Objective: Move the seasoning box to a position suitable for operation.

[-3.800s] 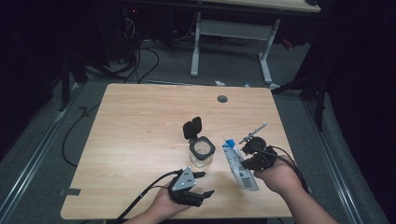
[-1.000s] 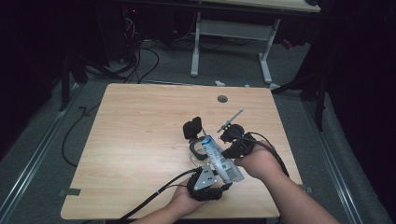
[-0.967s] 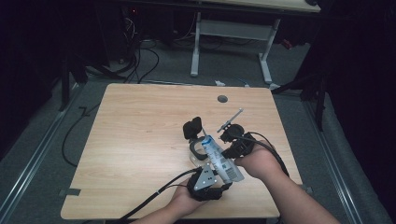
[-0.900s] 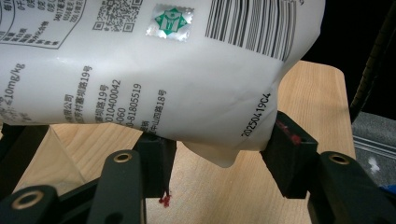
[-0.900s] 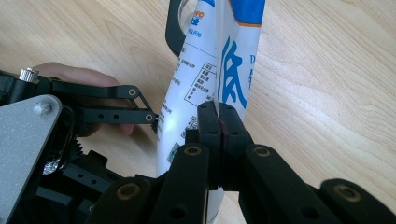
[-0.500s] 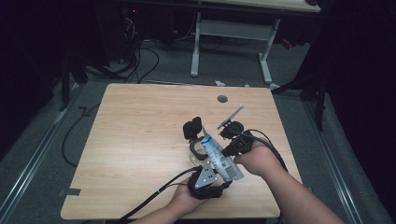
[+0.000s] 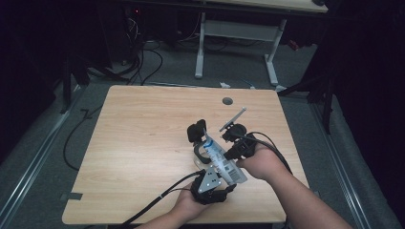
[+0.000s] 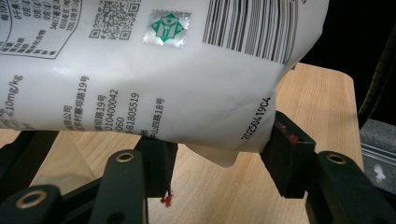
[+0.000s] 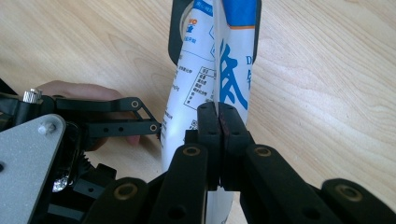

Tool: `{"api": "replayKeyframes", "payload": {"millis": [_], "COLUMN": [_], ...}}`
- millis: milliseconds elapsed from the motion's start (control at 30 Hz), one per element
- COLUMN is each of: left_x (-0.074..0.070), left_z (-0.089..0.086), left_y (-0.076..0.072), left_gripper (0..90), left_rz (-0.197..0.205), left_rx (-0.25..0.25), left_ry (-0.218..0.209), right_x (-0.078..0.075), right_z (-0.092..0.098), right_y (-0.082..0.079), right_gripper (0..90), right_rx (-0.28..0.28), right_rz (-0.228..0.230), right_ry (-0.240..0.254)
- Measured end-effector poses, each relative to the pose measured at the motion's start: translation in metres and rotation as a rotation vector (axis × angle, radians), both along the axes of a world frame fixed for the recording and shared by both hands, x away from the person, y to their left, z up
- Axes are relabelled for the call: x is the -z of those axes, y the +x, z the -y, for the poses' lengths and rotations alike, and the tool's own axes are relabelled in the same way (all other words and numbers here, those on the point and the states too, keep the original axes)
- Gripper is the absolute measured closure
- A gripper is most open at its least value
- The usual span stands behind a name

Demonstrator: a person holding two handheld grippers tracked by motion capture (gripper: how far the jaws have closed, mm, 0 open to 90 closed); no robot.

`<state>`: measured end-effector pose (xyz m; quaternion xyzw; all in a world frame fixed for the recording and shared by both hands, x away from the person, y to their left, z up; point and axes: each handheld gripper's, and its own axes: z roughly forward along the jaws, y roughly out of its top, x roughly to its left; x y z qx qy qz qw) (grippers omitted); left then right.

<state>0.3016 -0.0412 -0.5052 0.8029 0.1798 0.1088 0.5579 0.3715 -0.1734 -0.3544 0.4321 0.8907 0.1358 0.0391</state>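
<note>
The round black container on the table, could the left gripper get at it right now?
Probably not. The left gripper has the white pouch between its jaws, and that pouch, also pinched by the right gripper, slants over the round black container. The pouch would have to go first.

We are finding the pouch's (image 8: 154, 70) top and left side cut off in the left gripper view, and its small print is blurring in the high view.

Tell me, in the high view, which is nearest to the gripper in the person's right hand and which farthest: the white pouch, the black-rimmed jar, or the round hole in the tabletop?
1. White pouch: pinched in the right gripper, slanting toward the left gripper.
2. Black-rimmed jar: just left of it, under the pouch's top end.
3. Round hole: far side of the table.
</note>
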Motion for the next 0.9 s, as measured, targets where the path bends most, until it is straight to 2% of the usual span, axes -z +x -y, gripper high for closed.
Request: {"api": "replayKeyframes", "payload": {"millis": [400, 900], "left_x": [-0.0021, -0.0039], "left_z": [-0.0032, 0.0008], "left_y": [-0.0004, -0.0006], "left_gripper": [48.6, 47.6], "left_rz": [0.003, 0.013], "left_rx": [-0.007, 0.000], "left_ry": [-0.009, -0.011], "right_x": [-0.0019, -0.0028], "right_z": [-0.0062, -0.0057], "right_y": [0.0026, 0.0037], "right_gripper": [89.7, 89.8], "right_rx": [-0.041, -0.037], "right_rz": [0.008, 0.005], "right_ry": [-0.003, -0.011]}}
